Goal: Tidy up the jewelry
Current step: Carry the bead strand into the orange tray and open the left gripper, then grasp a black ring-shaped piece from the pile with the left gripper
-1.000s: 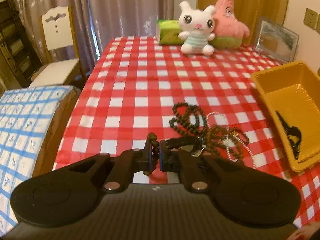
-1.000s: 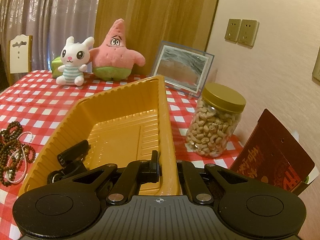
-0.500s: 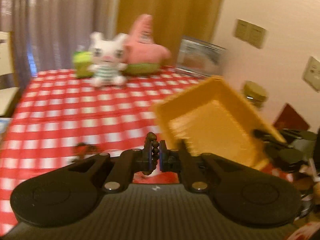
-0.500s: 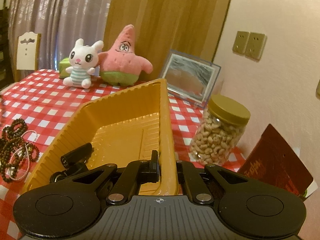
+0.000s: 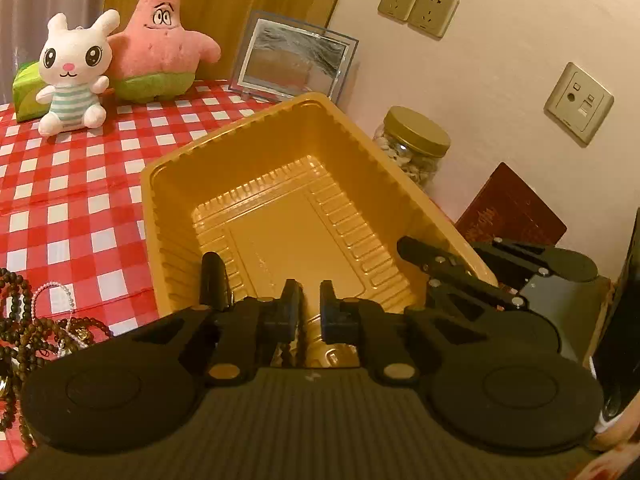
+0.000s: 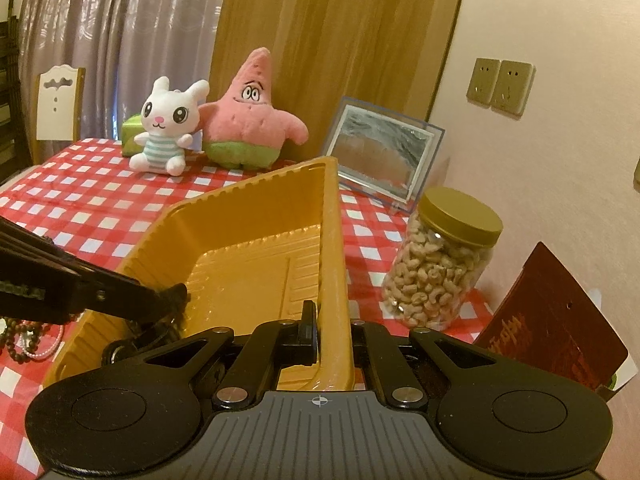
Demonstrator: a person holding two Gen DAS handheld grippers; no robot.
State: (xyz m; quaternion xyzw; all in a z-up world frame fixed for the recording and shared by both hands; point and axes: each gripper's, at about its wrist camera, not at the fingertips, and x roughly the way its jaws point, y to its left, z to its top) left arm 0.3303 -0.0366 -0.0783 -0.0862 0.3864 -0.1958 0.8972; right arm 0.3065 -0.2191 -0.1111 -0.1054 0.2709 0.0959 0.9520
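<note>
A yellow plastic tray (image 5: 248, 132) stands on the red checked cloth. My left gripper (image 5: 310, 316) hovers over the tray's near end and its jaws are opening. Yellow shows through the gap between the pads, and a strand of dark beads (image 5: 287, 352) hangs just below them. A black clip (image 5: 214, 280) lies inside the tray by the near left wall. My right gripper (image 6: 332, 320) is shut on the yellow tray's right rim (image 6: 332, 220), and the left gripper (image 6: 180, 292) reaches in from the left. More dark beads (image 5: 36, 332) and a pearl strand (image 5: 52, 292) lie piled left of the tray.
A white rabbit plush (image 5: 74, 72), a pink star plush (image 5: 160, 40) and a green box stand at the table's far end. A picture frame (image 5: 296, 60), a jar of nuts (image 6: 444, 272) and a red packet (image 6: 556, 320) line the wall on the right. A chair (image 6: 58, 104) stands far left.
My left gripper has swung right from the bead pile to above the tray, carrying the bead strand, and its pads have parted a little. The right gripper has kept still on the rim.
</note>
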